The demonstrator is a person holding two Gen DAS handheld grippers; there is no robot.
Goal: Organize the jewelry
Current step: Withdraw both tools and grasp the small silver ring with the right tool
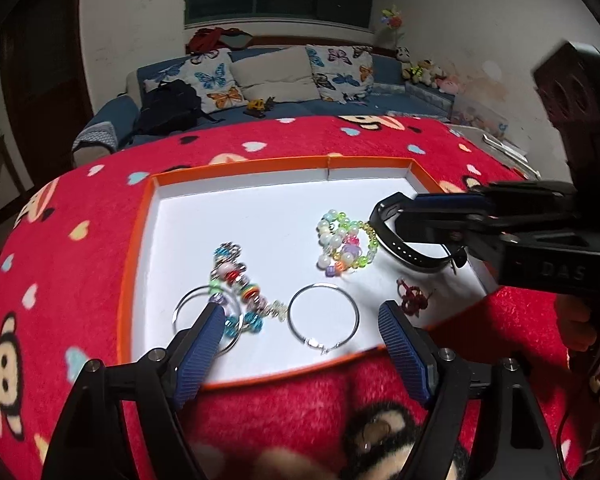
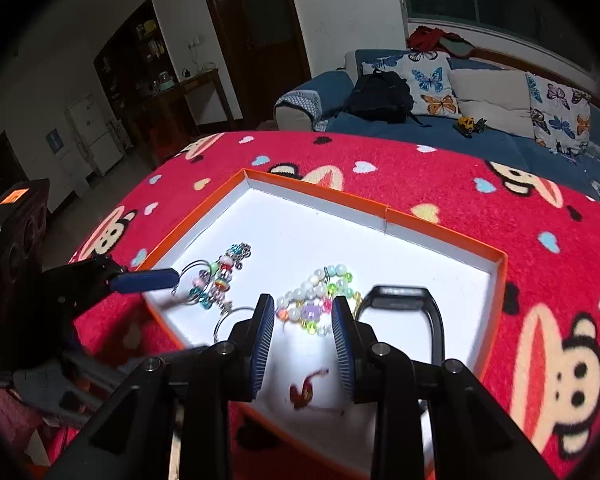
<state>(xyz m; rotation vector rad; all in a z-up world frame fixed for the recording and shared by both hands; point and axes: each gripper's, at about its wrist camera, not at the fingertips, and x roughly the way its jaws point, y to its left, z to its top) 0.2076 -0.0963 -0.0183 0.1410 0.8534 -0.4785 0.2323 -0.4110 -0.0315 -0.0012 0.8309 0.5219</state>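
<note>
Both grippers hang over the orange-rimmed tray on the red monkey-print counter, and every piece of jewelry lies inside it: two silver hoops, a charm bracelet, a pastel bead bracelet, a black wristband and a small red trinket. Left gripper stands wide open with nothing in it, straddling one hoop; right gripper is part open and empty too, the bead bracelet just ahead of it. Judging by that, this looks like the gap between placements. Next comes picking a piece, and a thin hoop lying flat calls for a low, careful pinch. Only "DAS" reads, on the right gripper's body.
</note>
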